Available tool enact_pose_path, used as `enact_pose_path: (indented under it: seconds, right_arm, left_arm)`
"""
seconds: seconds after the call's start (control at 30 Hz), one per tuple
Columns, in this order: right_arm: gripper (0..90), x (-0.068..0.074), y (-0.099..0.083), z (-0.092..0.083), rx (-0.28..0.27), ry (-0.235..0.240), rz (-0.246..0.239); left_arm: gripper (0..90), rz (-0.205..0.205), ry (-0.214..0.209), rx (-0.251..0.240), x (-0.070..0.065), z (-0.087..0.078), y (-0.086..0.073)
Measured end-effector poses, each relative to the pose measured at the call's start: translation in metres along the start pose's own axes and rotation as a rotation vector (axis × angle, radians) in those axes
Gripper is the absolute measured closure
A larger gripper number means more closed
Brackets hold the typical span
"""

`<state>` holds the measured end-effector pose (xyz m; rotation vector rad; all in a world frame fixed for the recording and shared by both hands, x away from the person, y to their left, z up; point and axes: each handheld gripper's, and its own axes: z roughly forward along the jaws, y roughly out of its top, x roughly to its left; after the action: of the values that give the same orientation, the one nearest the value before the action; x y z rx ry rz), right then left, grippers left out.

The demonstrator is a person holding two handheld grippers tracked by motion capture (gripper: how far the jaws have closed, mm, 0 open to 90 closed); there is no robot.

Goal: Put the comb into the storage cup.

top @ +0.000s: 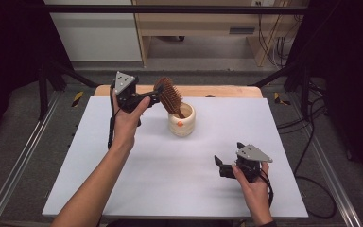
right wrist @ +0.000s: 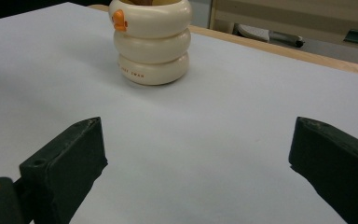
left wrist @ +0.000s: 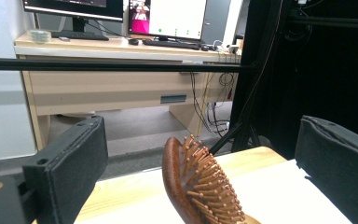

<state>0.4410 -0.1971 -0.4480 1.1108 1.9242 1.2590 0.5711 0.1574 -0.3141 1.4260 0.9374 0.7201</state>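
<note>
A brown wooden hairbrush (top: 169, 97) stands handle-down in a cream ringed cup (top: 182, 124) at the back middle of the white board, leaning to the left. My left gripper (top: 155, 97) is raised beside the brush head. In the left gripper view its jaws stand wide apart, with the bristled head (left wrist: 200, 186) between them and touching neither. My right gripper (top: 220, 166) rests low at the front right, open and holding nothing. In the right gripper view the cup (right wrist: 151, 42), with an orange mark on its top ring, stands well ahead of the right gripper (right wrist: 196, 123).
The white board (top: 179, 165) covers a wooden table whose far edge (top: 217, 91) shows behind the cup. Metal rails (top: 19, 165) run along both sides, and cables (top: 312, 156) lie on the floor to the right. A desk with monitors (left wrist: 121, 42) stands beyond.
</note>
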Motion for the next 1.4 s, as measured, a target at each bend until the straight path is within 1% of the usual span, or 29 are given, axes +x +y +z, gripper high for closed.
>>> enact_pose_path:
  seconds: [0.07, 0.17, 0.3, 0.43, 0.5, 0.67, 0.73, 0.83, 0.97, 1.03, 1.1, 1.23, 1.33, 1.4]
  right_arm:
    - [5.2, 0.000, 0.000, 0.000, -0.003, 0.000, -0.003]
    - [6.5, 0.000, 0.000, -0.002, -0.011, 0.006, -0.013]
    - [5.9, -0.001, 0.000, 0.000, -0.012, 0.003, -0.016]
    - [5.7, -0.001, 0.000, 0.001, -0.013, 0.003, -0.017]
    - [5.4, -0.001, 0.000, 0.001, -0.014, -0.005, -0.025]
    - [5.4, -0.003, -0.002, 0.001, -0.023, -0.010, -0.012]
    - [5.4, -0.004, -0.002, 0.000, -0.026, -0.003, -0.004]
    - [5.4, -0.004, -0.003, -0.001, -0.034, 0.000, 0.014]
    - [5.0, -0.005, -0.002, -0.002, -0.036, 0.006, 0.019]
    - [4.9, -0.005, -0.002, -0.002, -0.040, 0.010, 0.025]
    - [5.0, -0.005, -0.002, -0.002, -0.035, 0.009, 0.019]
    - [4.9, -0.006, -0.002, -0.005, -0.036, 0.005, 0.027]
    - [4.2, -0.006, -0.003, -0.007, -0.033, 0.012, 0.027]
    - [4.4, -0.006, -0.002, -0.008, -0.043, 0.027, 0.036]
  left_arm:
    - [2.5, 0.001, -0.003, 0.003, 0.000, -0.004, 0.002]
    - [2.5, 0.016, -0.015, 0.006, 0.001, -0.011, 0.004]
    - [2.5, 0.011, -0.018, 0.012, 0.003, -0.019, 0.005]
    - [2.4, 0.019, -0.016, 0.023, 0.005, -0.025, 0.004]
    - [2.3, 0.014, -0.019, 0.018, 0.006, -0.029, 0.003]
    - [2.3, -0.006, -0.021, 0.023, 0.010, -0.037, -0.002]
    - [2.3, -0.011, -0.023, 0.026, 0.014, -0.041, -0.002]
    - [2.3, -0.018, -0.015, 0.020, 0.019, -0.048, 0.000]
    - [2.3, -0.031, -0.009, 0.007, 0.026, -0.061, 0.003]
    - [2.3, -0.027, -0.006, 0.003, 0.030, -0.069, 0.003]
    - [2.3, -0.023, -0.005, 0.005, 0.034, -0.075, 0.003]
    - [2.3, -0.035, 0.004, 0.000, 0.043, -0.087, 0.000]
    - [2.3, -0.044, 0.015, -0.001, 0.050, -0.096, -0.004]
    - [2.3, -0.045, 0.018, -0.002, 0.053, -0.100, -0.005]
